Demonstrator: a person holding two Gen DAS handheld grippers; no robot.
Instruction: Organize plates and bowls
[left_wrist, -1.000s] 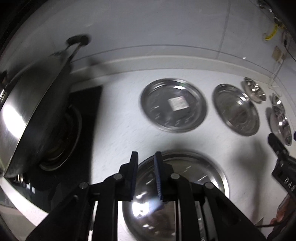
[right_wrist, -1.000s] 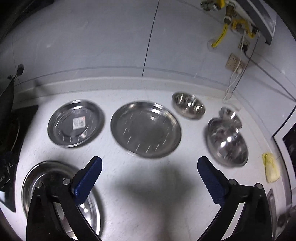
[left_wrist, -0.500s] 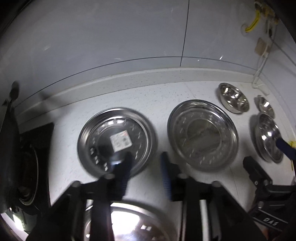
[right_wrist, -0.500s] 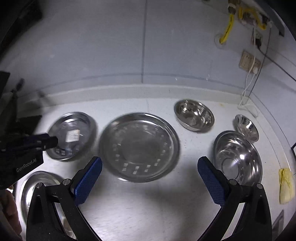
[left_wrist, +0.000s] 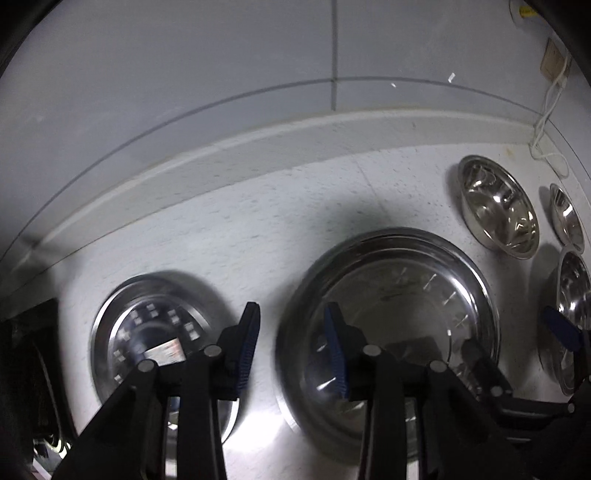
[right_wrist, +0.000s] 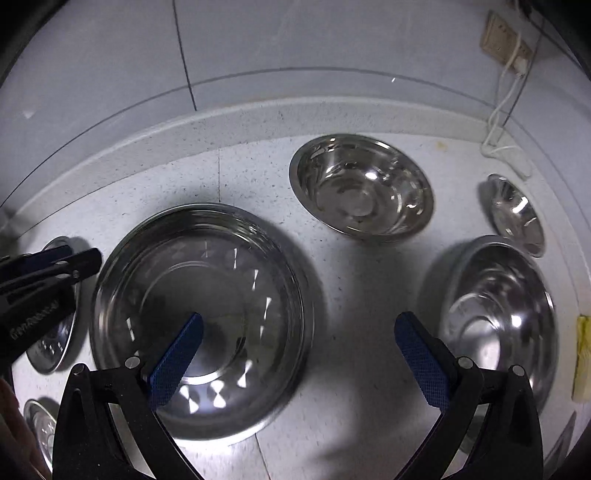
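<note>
I have swung my left claw (left_wrist: 291, 332) away from the stove and the near plate it hovered over a second ago; it now hangs over the gap between the labelled small plate (left_wrist: 147, 332) and the large plate (left_wrist: 399, 314), jaws a little apart and holding nothing. Both claws have closed in on the middle of the table (right_wrist: 258, 166), so I judge the large plate is the next thing to be lifted, though nothing is gripped yet.

My right claw (right_wrist: 299, 354) is spread wide and empty, its left finger over the large plate (right_wrist: 199, 314) and its right finger just short of the big bowl (right_wrist: 498, 321).

Counting from left to right in the right wrist view: three plates, namely the near small plate (right_wrist: 38, 424) at the left edge, the labelled small plate (right_wrist: 55, 339) half hidden behind my left claw (right_wrist: 48, 269), and the large plate. Then three bowls: the medium bowl (right_wrist: 362, 188) at the far side, the big bowl near right, and the small bowl (right_wrist: 517, 214) beyond it. All six lie apart, none stacked, so the sorting is barely begun. A yellow cloth (right_wrist: 583, 354) sits at the far right.
</note>
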